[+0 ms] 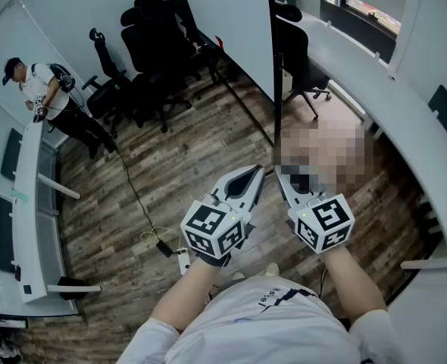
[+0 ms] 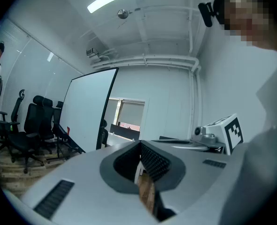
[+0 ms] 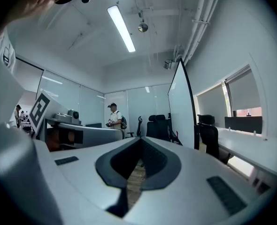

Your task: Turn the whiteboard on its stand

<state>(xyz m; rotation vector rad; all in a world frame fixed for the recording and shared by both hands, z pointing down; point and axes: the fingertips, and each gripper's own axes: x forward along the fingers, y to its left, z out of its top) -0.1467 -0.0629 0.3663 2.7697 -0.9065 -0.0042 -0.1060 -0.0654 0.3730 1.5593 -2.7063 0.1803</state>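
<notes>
The whiteboard [image 1: 231, 21] stands upright on its black wheeled stand [image 1: 248, 112] ahead of me, its white face toward the chairs. In the left gripper view the whiteboard [image 2: 89, 109] shows its broad face; in the right gripper view the whiteboard [image 3: 181, 107] appears almost edge-on. My left gripper [image 1: 255, 173] and right gripper [image 1: 281, 179] hover side by side in front of my chest, well short of the board. Both are shut with nothing between the jaws. The left gripper [image 2: 140, 145] and the right gripper [image 3: 139, 140] point toward the board.
Several black office chairs [image 1: 144, 48] crowd behind the board at left, and another chair [image 1: 299, 59] sits at right. A person [image 1: 45, 97] stands by a white desk [image 1: 30, 211] at far left. A curved white counter [image 1: 390, 105] runs along the right. A cable and plug [image 1: 163, 245] lie on the wood floor.
</notes>
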